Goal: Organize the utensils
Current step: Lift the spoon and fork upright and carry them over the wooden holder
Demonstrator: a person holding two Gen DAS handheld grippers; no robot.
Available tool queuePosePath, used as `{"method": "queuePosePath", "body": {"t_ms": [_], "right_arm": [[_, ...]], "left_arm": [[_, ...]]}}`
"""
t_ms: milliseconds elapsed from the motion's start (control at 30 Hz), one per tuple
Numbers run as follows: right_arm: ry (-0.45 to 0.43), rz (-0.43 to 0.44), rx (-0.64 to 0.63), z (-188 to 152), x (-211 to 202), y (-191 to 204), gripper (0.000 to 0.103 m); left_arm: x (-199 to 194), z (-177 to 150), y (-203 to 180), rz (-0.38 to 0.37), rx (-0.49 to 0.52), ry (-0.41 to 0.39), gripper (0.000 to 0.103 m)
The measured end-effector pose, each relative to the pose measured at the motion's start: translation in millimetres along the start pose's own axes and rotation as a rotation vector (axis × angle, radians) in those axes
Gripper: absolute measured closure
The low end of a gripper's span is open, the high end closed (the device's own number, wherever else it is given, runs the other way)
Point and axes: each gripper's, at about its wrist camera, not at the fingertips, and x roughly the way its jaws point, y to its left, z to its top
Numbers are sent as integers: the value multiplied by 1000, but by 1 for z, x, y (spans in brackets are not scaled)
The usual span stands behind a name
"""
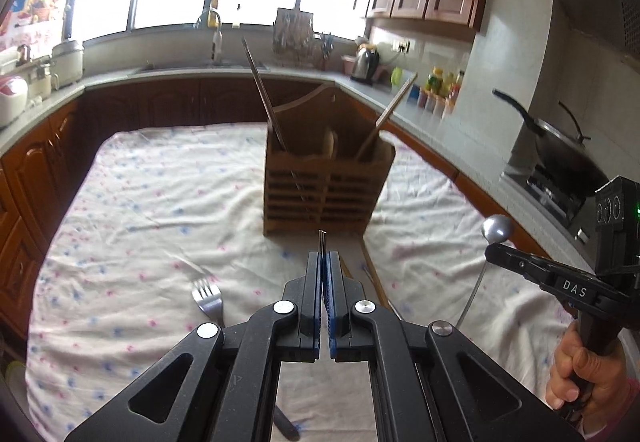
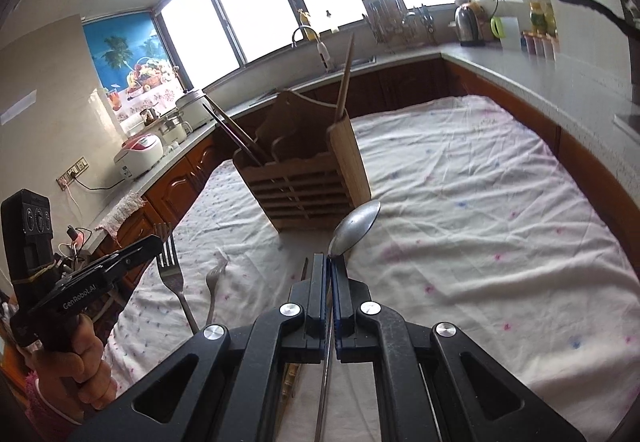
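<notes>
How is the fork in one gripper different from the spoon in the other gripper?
The fork ends in thin prongs; the spoon ends in a smooth, rounded bowl. The fork is clamped in the left gripper, the spoon in the right gripper. Both are shiny metal, and both are held up above the flowery cloth.
</notes>
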Motion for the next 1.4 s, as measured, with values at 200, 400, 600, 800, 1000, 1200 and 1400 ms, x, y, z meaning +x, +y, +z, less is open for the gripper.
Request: {"method": "queuePosePath", "body": {"t_ms": [200, 400, 600, 800, 1000, 1200, 1400], "right_arm": [[-40, -12, -28, 9, -9, 7, 101], [-64, -14, -28, 16, -12, 6, 101], [-98, -19, -40, 29, -14, 7, 101], [-143, -24, -60, 49, -14, 9, 101], [-198, -33, -77, 77, -10, 10, 101], [-254, -43, -92, 113, 1, 11, 101], [-311, -74, -133, 143, 21, 20, 101]], "left_arm": [[-27, 4, 1, 20, 1, -75, 103], [-39, 8, 3, 53, -2, -137, 103], [-41, 15, 2, 86, 3, -190, 103], [-38, 29, 2, 120, 13, -252, 103], [-28, 48, 2, 151, 28, -313, 103], [-5, 72, 2, 204, 49, -385, 103], [31, 83, -3, 265, 95, -450, 103]]}}
